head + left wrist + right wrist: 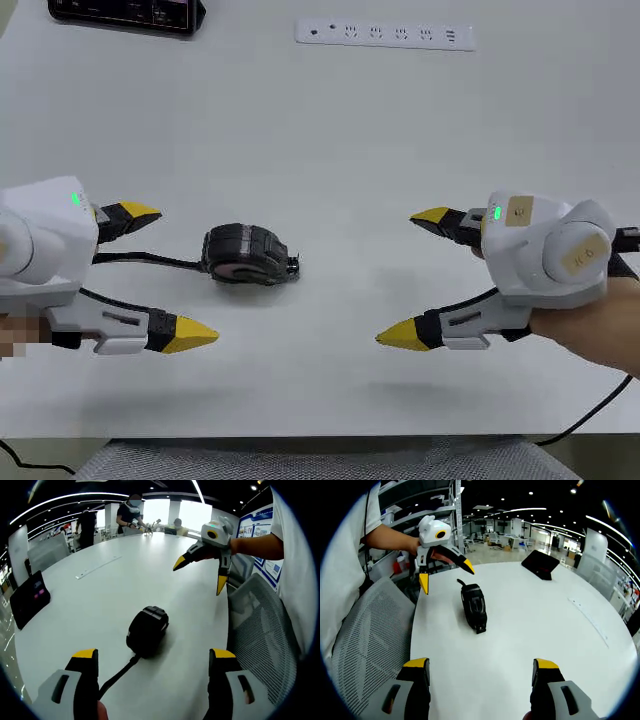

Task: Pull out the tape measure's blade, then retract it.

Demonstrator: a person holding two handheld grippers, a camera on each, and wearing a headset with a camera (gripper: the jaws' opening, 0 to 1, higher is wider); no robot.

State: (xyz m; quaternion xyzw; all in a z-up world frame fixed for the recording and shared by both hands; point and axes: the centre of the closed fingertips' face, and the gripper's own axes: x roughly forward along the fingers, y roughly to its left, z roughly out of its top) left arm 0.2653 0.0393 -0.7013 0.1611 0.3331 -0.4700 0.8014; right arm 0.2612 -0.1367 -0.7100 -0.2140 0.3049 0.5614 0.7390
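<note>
On the table (330,130) the tape measure (243,256) waits, blade not out yet; left gripper (178,272) and right gripper (402,278) gape open

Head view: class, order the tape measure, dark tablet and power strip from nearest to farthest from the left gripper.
1. tape measure, just right of the left gripper.
2. dark tablet, far left corner.
3. power strip, far side, right of centre.

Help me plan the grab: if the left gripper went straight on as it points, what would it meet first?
The tape measure, most likely: it lies straight ahead of the left gripper, centred between the open jaws, its strap trailing back toward them. Nothing else stands in between.
</note>
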